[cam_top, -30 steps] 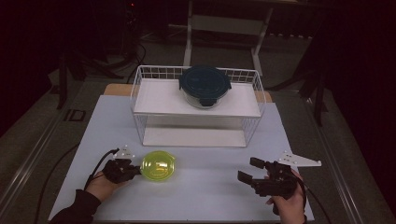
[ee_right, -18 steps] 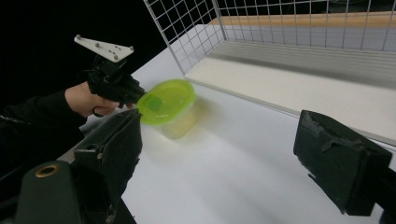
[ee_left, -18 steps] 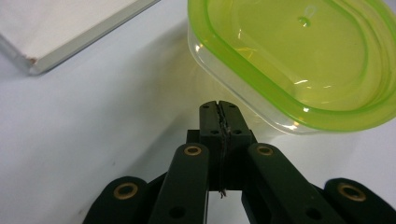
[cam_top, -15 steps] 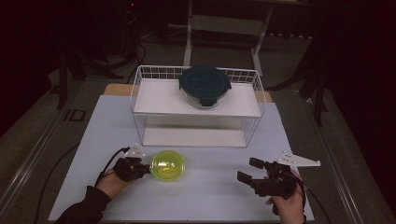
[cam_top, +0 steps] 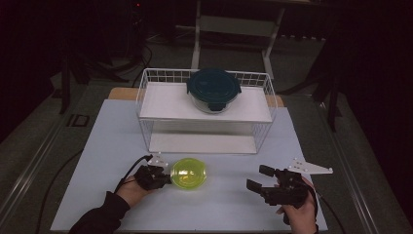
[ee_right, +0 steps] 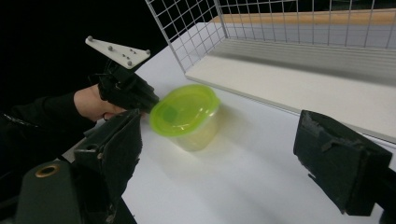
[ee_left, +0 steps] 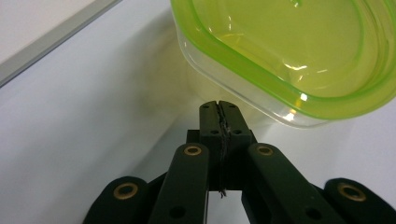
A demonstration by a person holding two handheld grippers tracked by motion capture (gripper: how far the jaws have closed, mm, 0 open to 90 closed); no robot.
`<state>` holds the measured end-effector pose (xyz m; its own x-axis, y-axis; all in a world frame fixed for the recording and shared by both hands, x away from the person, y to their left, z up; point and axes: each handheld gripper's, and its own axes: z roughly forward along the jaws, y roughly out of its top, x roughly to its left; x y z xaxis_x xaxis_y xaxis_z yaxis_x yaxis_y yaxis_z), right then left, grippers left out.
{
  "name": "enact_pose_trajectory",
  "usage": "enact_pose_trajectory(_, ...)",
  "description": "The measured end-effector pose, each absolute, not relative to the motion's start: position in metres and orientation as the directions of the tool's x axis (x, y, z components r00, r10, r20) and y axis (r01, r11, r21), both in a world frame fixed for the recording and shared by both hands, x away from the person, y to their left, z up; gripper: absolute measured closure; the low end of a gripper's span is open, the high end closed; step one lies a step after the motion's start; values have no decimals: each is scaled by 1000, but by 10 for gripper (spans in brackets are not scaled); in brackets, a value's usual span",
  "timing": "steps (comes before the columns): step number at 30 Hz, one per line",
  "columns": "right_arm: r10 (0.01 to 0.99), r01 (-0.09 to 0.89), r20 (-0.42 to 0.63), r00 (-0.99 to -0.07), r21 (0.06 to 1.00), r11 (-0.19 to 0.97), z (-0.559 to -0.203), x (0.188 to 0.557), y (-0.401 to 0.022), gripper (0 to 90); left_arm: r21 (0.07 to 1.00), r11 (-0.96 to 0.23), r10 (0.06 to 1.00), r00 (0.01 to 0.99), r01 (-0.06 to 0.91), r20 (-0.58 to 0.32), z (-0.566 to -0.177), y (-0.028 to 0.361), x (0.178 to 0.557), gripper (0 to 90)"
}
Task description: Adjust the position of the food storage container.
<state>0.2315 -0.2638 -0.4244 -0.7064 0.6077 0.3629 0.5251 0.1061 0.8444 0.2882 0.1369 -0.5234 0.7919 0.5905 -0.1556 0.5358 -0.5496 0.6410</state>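
**Nudging the lidded tub across the bench**

The left hand-held gripper [cam_top: 164, 178], lower left of the high view, has its jaws clenched together with nothing between them; their closed tips sit against the side wall of the small clear plastic tub with a lime-green lid [cam_top: 189, 173], which stands on the white bench [cam_top: 97, 161] just left of centre. This looks like a push, not a grasp. To do it well, the tips should press low on the wall, under the lid's rim, and drive through the tub's middle so it slides flat rather than tipping or spinning away.

The right hand-held gripper [cam_top: 265, 181], lower right of the frame, is released, jaws spread wide and empty, well apart from the tub. Toward the top of the frame stands a white wire rack [cam_top: 146, 105] with a dark teal-lidded round glass container [cam_top: 213, 88] on its upper shelf. The rack's lower shelf lies beyond the tub; its front edge could catch a sliding tub.
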Motion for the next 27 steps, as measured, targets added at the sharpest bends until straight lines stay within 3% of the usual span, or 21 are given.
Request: enact_pose_trajectory(27,605,527,369,-705,844,101,-425,232,-265,149,655,-560,553,818,507,-161,-522,98,300,885)
